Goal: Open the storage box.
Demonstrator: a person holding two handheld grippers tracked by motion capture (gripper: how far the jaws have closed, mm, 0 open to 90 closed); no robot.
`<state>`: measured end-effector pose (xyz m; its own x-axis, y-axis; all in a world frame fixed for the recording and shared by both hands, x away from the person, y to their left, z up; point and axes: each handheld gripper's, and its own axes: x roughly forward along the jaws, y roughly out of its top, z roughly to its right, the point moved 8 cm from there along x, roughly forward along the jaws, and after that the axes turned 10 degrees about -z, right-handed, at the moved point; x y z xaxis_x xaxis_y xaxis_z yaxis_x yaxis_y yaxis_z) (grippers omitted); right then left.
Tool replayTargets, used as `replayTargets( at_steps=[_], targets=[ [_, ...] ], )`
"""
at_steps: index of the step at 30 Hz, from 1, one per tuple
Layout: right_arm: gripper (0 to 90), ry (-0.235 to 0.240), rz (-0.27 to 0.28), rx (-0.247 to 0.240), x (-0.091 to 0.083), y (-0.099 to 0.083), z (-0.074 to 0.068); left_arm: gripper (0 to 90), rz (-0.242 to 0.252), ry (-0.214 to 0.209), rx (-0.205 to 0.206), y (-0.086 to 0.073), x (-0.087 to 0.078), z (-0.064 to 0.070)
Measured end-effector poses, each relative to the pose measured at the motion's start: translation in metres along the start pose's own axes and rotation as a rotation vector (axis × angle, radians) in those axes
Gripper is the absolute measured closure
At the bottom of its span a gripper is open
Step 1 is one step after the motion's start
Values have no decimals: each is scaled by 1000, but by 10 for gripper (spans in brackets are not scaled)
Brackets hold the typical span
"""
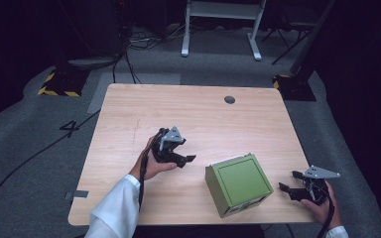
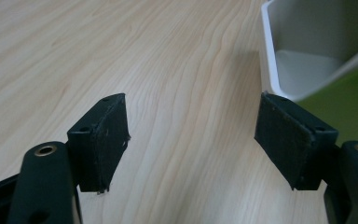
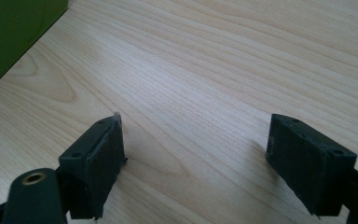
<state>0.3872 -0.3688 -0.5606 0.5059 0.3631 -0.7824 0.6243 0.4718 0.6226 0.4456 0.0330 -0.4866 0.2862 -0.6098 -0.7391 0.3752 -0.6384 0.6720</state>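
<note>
L gripper (image 1: 187, 159): jaws wide, empty, just left of the box
R gripper (image 1: 286, 188): wide too, nothing held, right of it
green box (image 1: 238, 184): near table (image 1: 178, 109) front edge, btwn my grippers
risk: uneven squeeze prob skids it off the edge imo

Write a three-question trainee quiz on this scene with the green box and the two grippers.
1. True or false: the left gripper is shut on the green box.
2. Which gripper is nearer the table's right edge? A) left B) right
3. Fill in: the box stands on the wooden ____.

Key
1. False: its jaws stand open, apart from the box.
2. B: the right gripper.
3. table.
</note>
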Motion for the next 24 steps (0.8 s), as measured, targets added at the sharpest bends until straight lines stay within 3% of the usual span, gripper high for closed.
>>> replayTargets(
  at_steps=[1,3,4,6,10,14,18,22,24],
  targets=[
    [191,0,0,0,0,0,0,260,0,-25,9,10,5,2],
    [191,0,0,0,0,0,0,276,-3,-27,22,14,9,3],
    [191,0,0,0,0,0,0,287,-26,-33,49,22,15,5],
    [191,0,0,0,0,0,0,287,-32,-63,61,28,21,8],
    [191,1,0,-1,0,0,0,288,-46,-82,72,39,31,11],
    [191,0,0,-1,0,0,0,316,-67,-80,92,45,40,12],
    [191,0,0,-1,0,0,0,330,-93,-126,108,52,55,18],
    [192,-1,1,-3,0,0,0,334,-150,-131,141,53,66,22],
    [193,-3,1,-5,0,0,0,371,-145,-130,144,55,69,24]
  ],
)
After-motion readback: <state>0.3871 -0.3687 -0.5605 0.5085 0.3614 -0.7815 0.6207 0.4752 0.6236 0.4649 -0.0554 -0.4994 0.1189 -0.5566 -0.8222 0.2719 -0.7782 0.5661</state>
